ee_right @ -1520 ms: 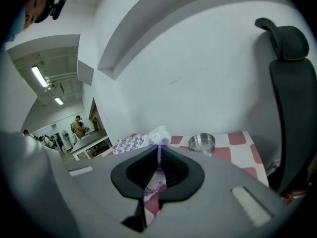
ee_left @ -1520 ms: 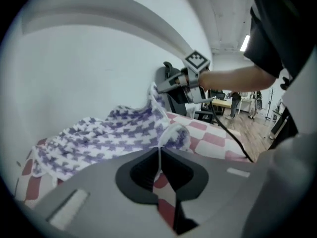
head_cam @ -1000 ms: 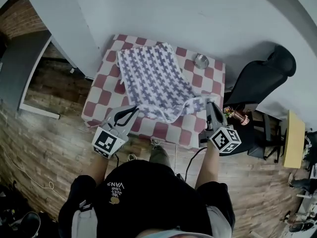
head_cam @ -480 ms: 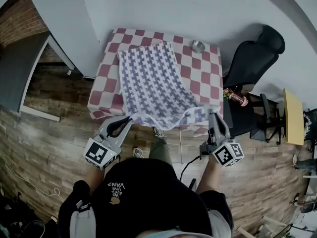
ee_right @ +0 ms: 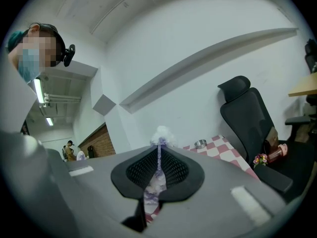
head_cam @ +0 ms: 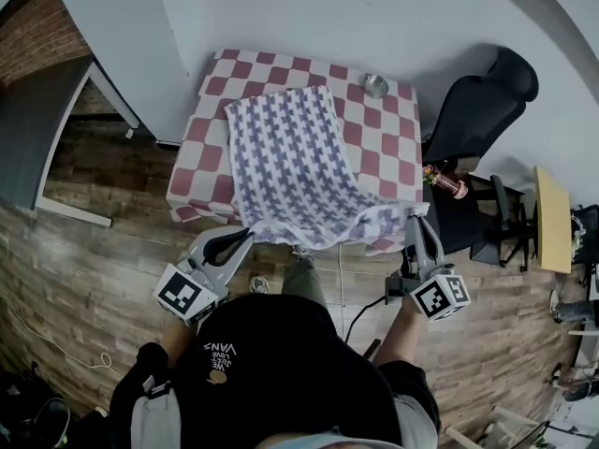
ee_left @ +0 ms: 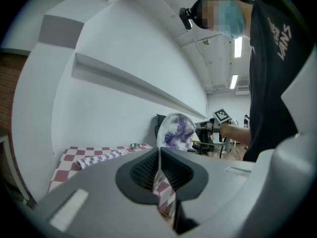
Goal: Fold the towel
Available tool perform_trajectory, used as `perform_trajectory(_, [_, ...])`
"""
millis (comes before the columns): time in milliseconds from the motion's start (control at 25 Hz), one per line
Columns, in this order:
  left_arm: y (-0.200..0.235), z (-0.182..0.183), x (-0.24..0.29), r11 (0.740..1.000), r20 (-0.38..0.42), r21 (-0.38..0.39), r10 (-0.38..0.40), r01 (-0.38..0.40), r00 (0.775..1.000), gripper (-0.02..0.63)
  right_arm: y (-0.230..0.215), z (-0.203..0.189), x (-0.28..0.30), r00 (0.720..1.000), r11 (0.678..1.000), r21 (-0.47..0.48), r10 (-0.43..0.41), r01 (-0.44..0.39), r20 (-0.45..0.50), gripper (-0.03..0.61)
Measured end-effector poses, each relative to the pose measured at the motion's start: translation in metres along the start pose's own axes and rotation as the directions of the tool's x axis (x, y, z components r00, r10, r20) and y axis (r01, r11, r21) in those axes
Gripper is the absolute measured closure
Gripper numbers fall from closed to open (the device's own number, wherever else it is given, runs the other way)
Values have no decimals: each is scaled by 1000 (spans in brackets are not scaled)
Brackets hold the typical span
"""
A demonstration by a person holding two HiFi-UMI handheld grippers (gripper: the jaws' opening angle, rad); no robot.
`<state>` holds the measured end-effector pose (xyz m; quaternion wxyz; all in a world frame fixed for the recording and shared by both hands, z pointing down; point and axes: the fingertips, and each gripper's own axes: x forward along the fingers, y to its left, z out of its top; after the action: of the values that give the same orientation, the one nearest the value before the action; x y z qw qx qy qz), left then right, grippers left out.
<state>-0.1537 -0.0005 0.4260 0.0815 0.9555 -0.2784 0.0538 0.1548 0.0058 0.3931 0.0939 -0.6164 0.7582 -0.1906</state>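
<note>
On towel (head_cam: 295, 157) corners, left tool (head_cam: 245, 236), right tool (head_cam: 418, 221) level

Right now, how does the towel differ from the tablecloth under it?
The towel has small purple-and-white crosses; the tablecloth has larger red-and-white checks. The towel is narrower and lies on top; the tablecloth spreads wider beneath. The towel's near edge is held up by the left tool and right tool; the tablecloth lies draped. Both are patterned cloths.
</note>
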Motion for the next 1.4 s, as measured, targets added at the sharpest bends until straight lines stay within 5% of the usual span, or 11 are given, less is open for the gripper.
perform_trajectory(200, [48,-1,22,991,25,7,135,-135,990,598,-12,6,73,998,997,-56,58,-59,-36,556])
perform_trajectory(520, [153,-10,75,935,46,-2,356,-356,934,598,-38,-6,229,982,983,-126,114,-133,-152,555])
perform_trajectory(920, [291,-70,121,786,-137,-185,574,-590,808,598,-60,-76,404,932,977,-93,152,-192,-330,555])
perform_trajectory(1240, [364,-105,154,715,-262,-243,603,-656,754,597,-84,-122,480,902,983,-60,135,-174,-410,555])
perform_trajectory(1400, [383,-133,158,654,-356,-276,610,-704,708,595,-93,-146,497,883,989,-21,118,-143,-455,519])
